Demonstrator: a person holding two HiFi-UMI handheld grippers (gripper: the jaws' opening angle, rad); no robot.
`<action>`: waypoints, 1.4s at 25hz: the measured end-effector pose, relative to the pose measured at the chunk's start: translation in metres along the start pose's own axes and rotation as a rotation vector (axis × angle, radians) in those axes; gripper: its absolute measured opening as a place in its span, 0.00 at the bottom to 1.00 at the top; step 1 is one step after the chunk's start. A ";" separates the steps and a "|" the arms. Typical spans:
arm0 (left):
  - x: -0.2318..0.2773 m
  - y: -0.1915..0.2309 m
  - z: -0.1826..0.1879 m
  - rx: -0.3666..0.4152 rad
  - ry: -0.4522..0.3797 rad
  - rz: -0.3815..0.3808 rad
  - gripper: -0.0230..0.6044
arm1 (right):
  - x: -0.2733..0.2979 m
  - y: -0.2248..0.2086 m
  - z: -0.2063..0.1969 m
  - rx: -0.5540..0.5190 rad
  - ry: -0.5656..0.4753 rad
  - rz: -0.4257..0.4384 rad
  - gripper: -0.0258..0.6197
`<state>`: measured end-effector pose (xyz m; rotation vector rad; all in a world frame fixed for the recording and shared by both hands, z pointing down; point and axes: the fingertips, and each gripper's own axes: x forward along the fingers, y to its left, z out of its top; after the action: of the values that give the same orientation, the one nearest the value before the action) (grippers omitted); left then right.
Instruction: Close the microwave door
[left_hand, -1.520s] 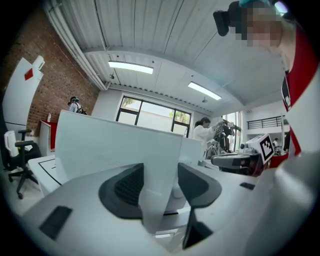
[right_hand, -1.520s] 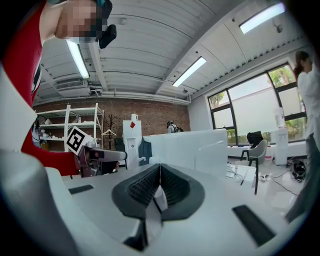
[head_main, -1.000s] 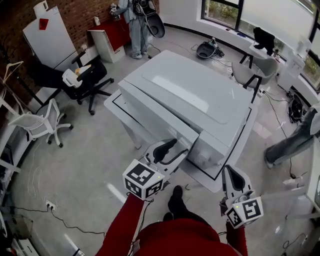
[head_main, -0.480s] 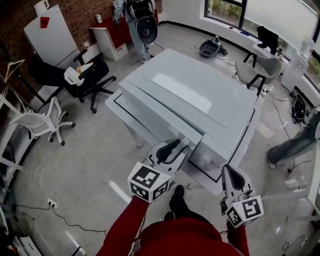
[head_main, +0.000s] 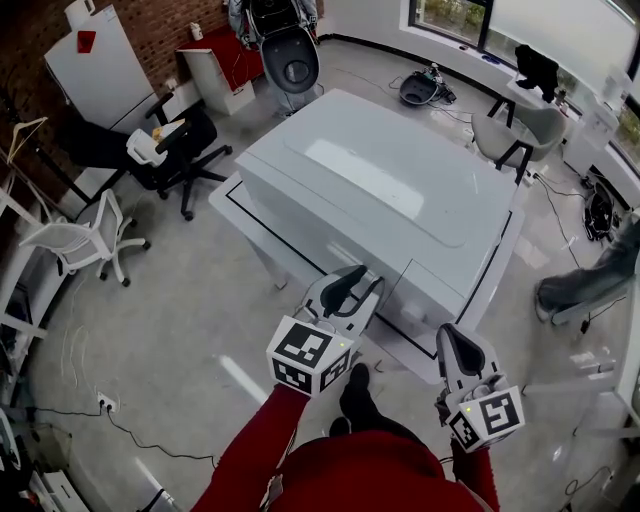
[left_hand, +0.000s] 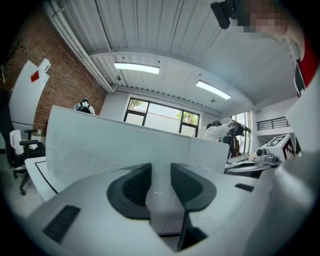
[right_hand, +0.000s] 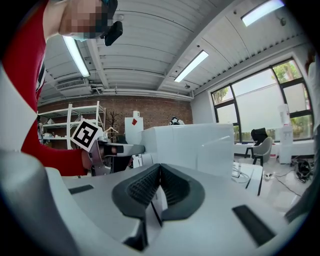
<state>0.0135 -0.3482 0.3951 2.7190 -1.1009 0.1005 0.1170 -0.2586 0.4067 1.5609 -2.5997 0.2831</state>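
A big white microwave (head_main: 380, 180) sits on a white desk (head_main: 226, 207) in the middle of the room. Its door (head_main: 320, 238) is on the side that faces the person. The door lies flat with the rest of the front.

The left hand-held gripper (head_main: 352, 285) points at the front of the microwave, close to the line where the door ends. It is right up at the front, but I cannot tell if it touches. Its jaws have just been closing. Now they stand partly apart, with a gap between them. Through the gap, the left gripper view shows only the white front of the microwave. The pads do not press on anything.

The right hand-held gripper (head_main: 455, 342) is near the right end of the microwave front and not touching it. Its jaws are closed together, with nothing between them.

Both arms wear red sleeves (head_main: 255, 450). A cube with black and white squares (head_main: 310, 355) sits on top of the left gripper.

A black chair (head_main: 175, 150) and a white chair (head_main: 90, 235) stand on the floor to the left of the desk. A red brick wall (head_main: 160, 25) is behind them.
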 end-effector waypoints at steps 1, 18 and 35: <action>0.000 0.000 0.000 0.001 0.000 0.002 0.24 | 0.000 0.000 0.000 0.000 -0.001 -0.001 0.06; -0.049 -0.018 0.014 0.089 -0.061 0.063 0.07 | -0.021 0.025 0.022 -0.062 -0.084 0.027 0.06; -0.125 -0.075 -0.017 0.128 -0.042 0.037 0.05 | -0.040 0.093 0.010 -0.067 -0.110 0.199 0.06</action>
<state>-0.0237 -0.2067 0.3815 2.8261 -1.1954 0.1240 0.0543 -0.1832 0.3801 1.3352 -2.8217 0.1267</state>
